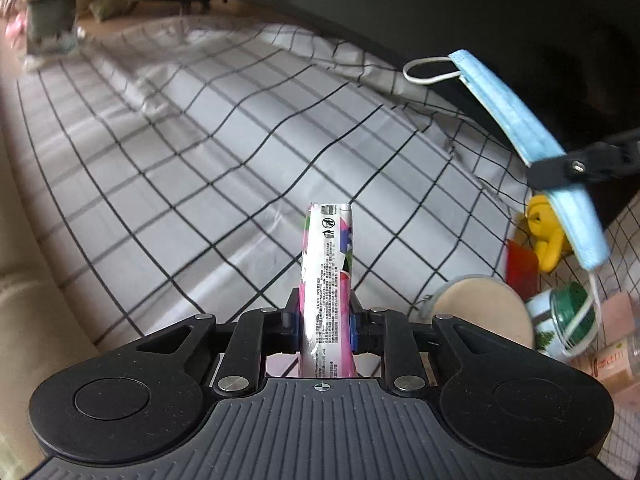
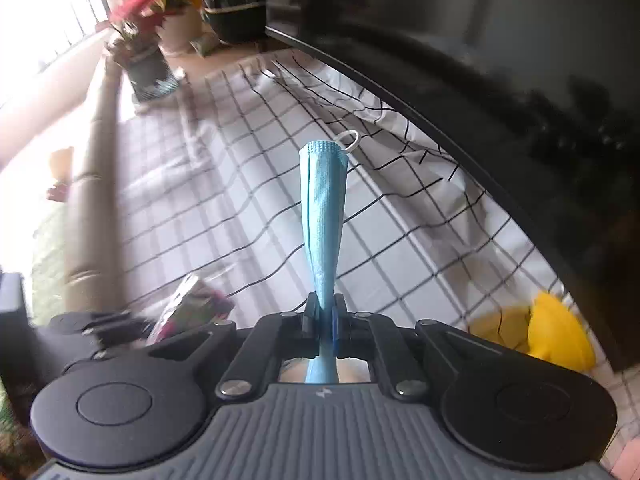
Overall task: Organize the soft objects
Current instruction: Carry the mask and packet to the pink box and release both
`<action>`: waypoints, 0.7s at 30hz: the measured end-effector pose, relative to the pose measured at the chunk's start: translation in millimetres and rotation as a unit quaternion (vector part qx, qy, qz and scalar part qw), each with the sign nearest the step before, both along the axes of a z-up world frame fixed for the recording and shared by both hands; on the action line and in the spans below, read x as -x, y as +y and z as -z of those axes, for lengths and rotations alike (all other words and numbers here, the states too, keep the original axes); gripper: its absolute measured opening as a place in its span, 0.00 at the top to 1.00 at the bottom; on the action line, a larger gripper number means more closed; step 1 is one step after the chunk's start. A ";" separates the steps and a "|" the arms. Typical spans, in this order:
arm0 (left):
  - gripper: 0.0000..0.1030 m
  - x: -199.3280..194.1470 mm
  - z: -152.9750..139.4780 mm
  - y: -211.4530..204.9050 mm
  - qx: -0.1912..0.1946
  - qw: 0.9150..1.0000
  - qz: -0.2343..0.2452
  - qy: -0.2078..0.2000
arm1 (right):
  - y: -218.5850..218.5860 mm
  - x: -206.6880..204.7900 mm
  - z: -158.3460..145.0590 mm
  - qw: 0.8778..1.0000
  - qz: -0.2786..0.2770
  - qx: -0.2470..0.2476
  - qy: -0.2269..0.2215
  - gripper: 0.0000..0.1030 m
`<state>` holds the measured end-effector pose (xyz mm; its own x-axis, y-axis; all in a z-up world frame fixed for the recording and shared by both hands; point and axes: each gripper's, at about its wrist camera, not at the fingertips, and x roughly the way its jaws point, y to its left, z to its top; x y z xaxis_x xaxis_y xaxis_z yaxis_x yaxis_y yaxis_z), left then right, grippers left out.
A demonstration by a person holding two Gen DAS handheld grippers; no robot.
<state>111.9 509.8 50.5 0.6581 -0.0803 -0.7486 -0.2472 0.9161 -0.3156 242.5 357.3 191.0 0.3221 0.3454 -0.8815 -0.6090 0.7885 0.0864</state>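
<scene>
My left gripper (image 1: 325, 312) is shut on a pink and white tissue packet (image 1: 328, 272), which sticks forward above the checked cloth (image 1: 180, 152). My right gripper (image 2: 325, 316) is shut on a folded blue face mask (image 2: 324, 216) with white ear loops. In the left wrist view the mask (image 1: 516, 120) hangs at the right, pinched by the right gripper (image 1: 576, 168). In the right wrist view the left gripper and the packet (image 2: 188, 304) show blurred at the lower left.
A yellow soft toy (image 1: 544, 236) (image 2: 556, 332), a red card (image 1: 520, 272), a round beige pad (image 1: 484, 308), a green-lidded jar (image 1: 568, 316) and a bottle (image 1: 612, 356) lie at the right. A dark TV screen (image 2: 500, 80) runs behind. A plant pot (image 2: 148, 68) stands far left.
</scene>
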 end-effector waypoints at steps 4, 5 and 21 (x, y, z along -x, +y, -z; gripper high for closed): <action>0.78 4.2 -27.1 -7.8 -0.019 1.000 0.007 -0.003 | -25.4 23.1 -22.4 1.000 0.003 -0.031 0.001 0.95; 0.78 5.4 -37.4 -11.3 -0.026 1.000 0.008 -0.007 | -34.0 28.1 -29.1 0.999 0.005 -0.041 -0.001 0.95; 0.78 -37.3 -131.2 -173.2 -0.048 0.989 0.118 -0.081 | -277.9 86.1 -90.9 0.980 0.159 -0.087 -0.077 0.95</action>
<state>149.2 336.6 181.6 0.7413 -0.1794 -0.6467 0.0232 0.9699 -0.2425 156.4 79.4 281.9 0.5635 0.3470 -0.7497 -0.3509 0.9221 0.1631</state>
